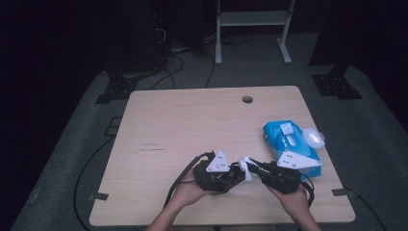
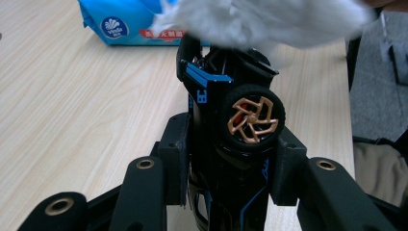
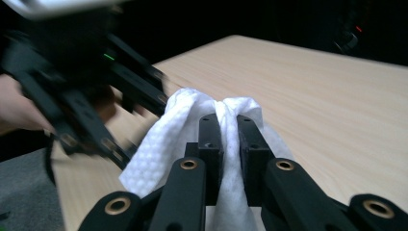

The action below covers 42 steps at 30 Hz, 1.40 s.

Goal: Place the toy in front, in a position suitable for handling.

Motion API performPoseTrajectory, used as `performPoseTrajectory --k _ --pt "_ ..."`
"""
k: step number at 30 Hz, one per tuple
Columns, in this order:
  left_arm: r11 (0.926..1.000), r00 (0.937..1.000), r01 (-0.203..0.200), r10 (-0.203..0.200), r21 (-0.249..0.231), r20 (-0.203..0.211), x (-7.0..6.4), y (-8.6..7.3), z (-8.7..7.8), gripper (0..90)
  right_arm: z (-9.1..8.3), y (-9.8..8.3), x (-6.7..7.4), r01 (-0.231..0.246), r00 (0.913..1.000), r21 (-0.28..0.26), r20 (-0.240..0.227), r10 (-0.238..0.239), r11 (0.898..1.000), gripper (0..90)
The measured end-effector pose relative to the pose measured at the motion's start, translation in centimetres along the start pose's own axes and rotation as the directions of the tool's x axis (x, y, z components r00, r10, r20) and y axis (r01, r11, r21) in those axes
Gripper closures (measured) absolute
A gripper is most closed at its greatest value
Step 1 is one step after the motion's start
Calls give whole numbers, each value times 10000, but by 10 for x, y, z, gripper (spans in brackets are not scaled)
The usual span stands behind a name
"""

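Observation:
My left gripper [image 2: 230, 166] is shut on a black toy car [image 2: 230, 103] with blue trim and a gold-spoked wheel, held nose-up above the table. My right gripper [image 3: 230, 139] is shut on a white wet wipe [image 3: 163, 144], which drapes over the top of the car [image 2: 260, 21]. In the high view both grippers meet near the table's front edge, the left gripper [image 1: 234, 174] and the right gripper [image 1: 253, 168] with the wipe [image 1: 245, 167] between them.
A blue pack of wet wipes [image 1: 288, 142] lies at the right of the wooden table [image 1: 192, 125], its flap lifted. A round cable hole [image 1: 247, 99] sits near the far edge. A metal stand [image 1: 252, 29] is on the floor beyond.

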<state>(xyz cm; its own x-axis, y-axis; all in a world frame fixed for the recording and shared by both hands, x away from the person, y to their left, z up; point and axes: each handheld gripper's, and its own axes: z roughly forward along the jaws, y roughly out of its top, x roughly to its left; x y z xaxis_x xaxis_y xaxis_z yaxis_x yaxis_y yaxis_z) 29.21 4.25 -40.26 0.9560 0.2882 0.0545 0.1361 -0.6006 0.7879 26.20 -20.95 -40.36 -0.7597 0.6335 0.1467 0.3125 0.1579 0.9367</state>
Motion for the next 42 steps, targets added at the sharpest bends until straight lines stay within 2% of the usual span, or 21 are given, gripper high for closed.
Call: performPoseTrajectory --k 2,3,5,6,7,9,12,13,15,17,19,20,24,26,27,31,33,36,39,40,42 --pt "10000 10000 30 -31 -35 -10 0 -1 0 583 -1 -2 -2 -134 9999 -20 47 134 9999 822" --pt "9999 9999 -92 93 125 -79 -1 0 2 583 -1 -1 0 -227 9996 -156 -140 225 9996 822" --pt "9999 9999 -106 107 44 -35 -2 1 3 583 2 6 9 16 9986 -380 -529 -36 9993 822" --pt "9999 9999 -106 107 44 -35 -2 1 3 583 2 6 9 16 9986 -380 -529 -36 9993 822" --pt "9998 10000 4 -3 -193 36 -3 2 2 583 8 11 19 432 9953 -456 -852 -470 9980 822" --pt "9998 10000 -21 20 -218 -62 -3 1 0 583 10 11 22 523 9949 -501 -839 -564 9974 822" --pt "9997 10000 45 -46 -227 -70 -2 -2 -3 583 8 8 15 287 9969 -453 -719 -320 9986 822" --pt "9994 9999 170 -171 -314 -22 0 -5 -5 583 6 2 6 -17 9993 -273 -378 7 9996 823" --pt "9994 9999 138 -140 -322 -71 0 -5 -4 583 5 -1 3 -234 9991 -233 -361 225 9995 822" --pt "9985 9998 217 -218 -509 -10 0 -5 -4 583 6 3 10 -40 9984 -441 -569 15 9990 822" --pt "9969 9996 290 -291 -731 -4 1 -5 -7 583 7 7 15 189 9984 -527 -531 -217 9984 822" --pt "9962 9995 309 -310 -810 0 1 -5 -9 584 6 8 13 139 9983 -603 -563 -173 9981 822" --pt "9968 9997 240 -244 -760 -43 1 -7 -13 583 5 0 1 -410 9979 -490 -513 385 9980 823" --pt "9964 9996 267 -271 -800 -48 1 -8 -13 584 6 -3 -1 -392 9986 -333 -379 379 9987 823" --pt "9951 9993 383 -380 -906 51 2 -9 -14 584 5 -5 -4 -568 9979 -295 -324 558 9980 823" --pt "9939 9993 378 -373 -1035 71 1 -8 -15 584 5 2 2 -355 9986 -629 -419 329 9974 822" --pt "9924 9991 423 -418 -1160 61 3 -7 -19 584 5 1 0 -492 9979 -709 -463 460 9963 823" --pt "9914 9986 520 -515 -1205 68 4 -9 -21 584 5 -7 -5 -621 9979 -263 -193 617 9977 823" --pt "9916 9987 508 -505 -1192 59 4 -9 -21 584 5 -8 -5 -703 9973 -369 -241 694 9968 822" --pt "9911 9986 520 -513 -1222 91 4 -9 -21 583 4 -2 0 -626 9973 -654 -424 599 9959 822" --pt "9900 9986 526 -515 -1312 118 3 -9 -21 584 4 1 2 -517 9976 -764 -500 480 9957 822"
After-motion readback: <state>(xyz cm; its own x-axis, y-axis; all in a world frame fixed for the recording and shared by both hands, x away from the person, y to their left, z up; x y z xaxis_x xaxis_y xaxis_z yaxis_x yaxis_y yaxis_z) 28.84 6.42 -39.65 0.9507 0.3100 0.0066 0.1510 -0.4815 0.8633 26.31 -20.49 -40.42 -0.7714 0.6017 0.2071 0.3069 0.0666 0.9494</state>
